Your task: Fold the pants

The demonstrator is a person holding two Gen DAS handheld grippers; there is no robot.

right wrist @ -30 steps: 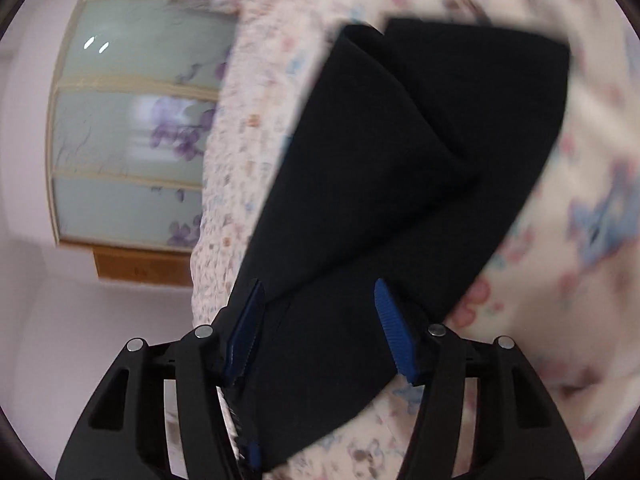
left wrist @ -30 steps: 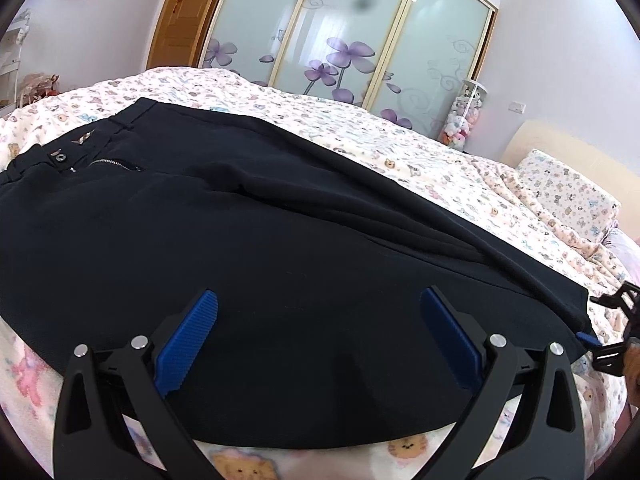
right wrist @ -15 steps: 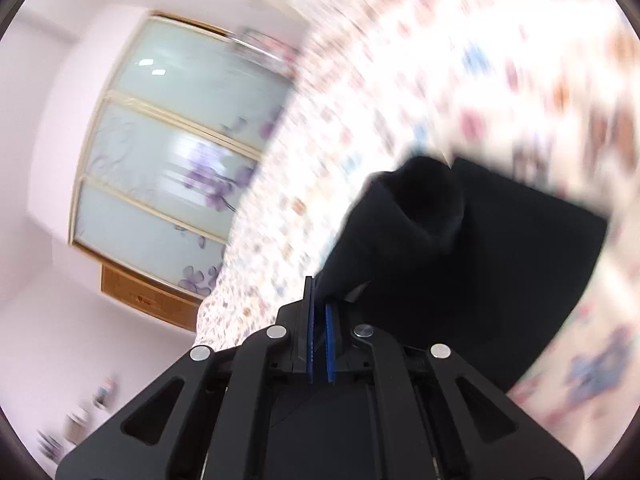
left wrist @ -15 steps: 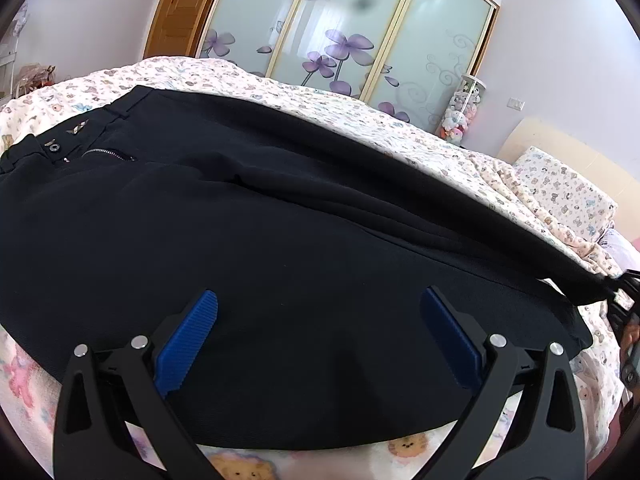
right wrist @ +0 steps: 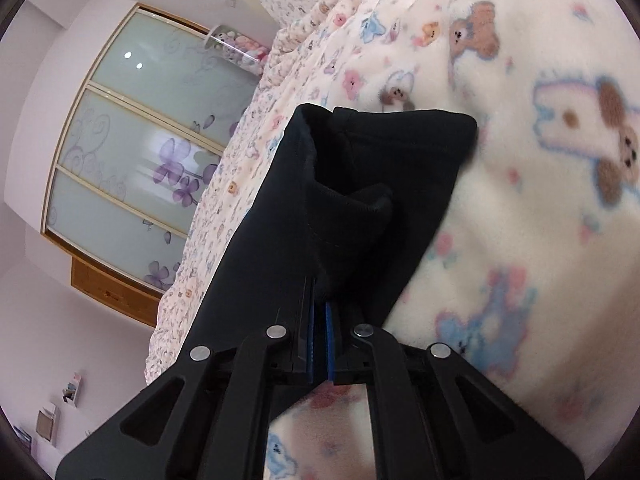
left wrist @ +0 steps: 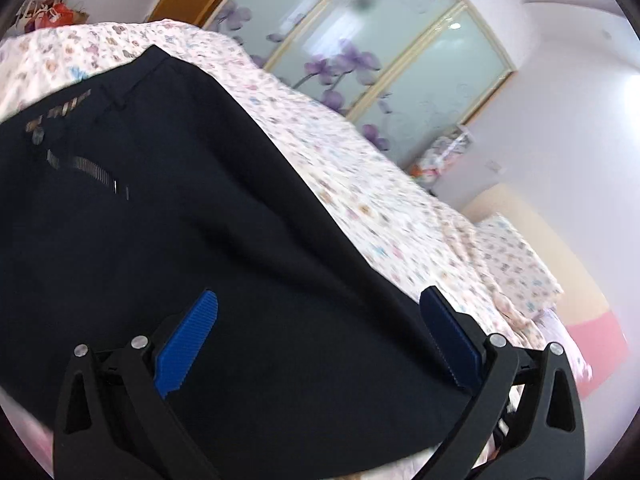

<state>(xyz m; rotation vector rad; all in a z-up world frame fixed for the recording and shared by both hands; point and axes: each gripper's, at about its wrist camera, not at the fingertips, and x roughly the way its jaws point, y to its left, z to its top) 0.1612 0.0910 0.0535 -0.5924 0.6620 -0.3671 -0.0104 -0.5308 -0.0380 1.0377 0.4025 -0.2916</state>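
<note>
Pants (left wrist: 208, 240): black, spread over the bed, filling the lower left of the left wrist view; in the right wrist view one leg end (right wrist: 360, 184) runs up from the tongs toward the middle of the frame.
Waist: at the upper left in the left wrist view, with a button (left wrist: 38, 135) and an open zipper (left wrist: 86, 168) showing; that part is motion-blurred, so finer detail is hard to tell.
Bedcover (left wrist: 360, 184): pale fleece printed with small bears and flowers, lying under the pants; it takes up the right side of the right wrist view (right wrist: 540, 200).
Left gripper (left wrist: 320, 344): its two blue-padded fingers stand wide apart, hovering just above the dark cloth with nothing between them.
Right gripper (right wrist: 319, 344): blue pads pressed together, pinching a fold of the pants leg near its hem; the cloth bunches into a raised ridge just beyond the tips.
Leg hem: the open end of the leg lies on the bedcover, its far corner flat.
Wardrobe doors (left wrist: 360, 52): frosted glass with purple flowers, behind the bed.
Pillow (left wrist: 516, 264): same print, at the far right of the bed.
</note>
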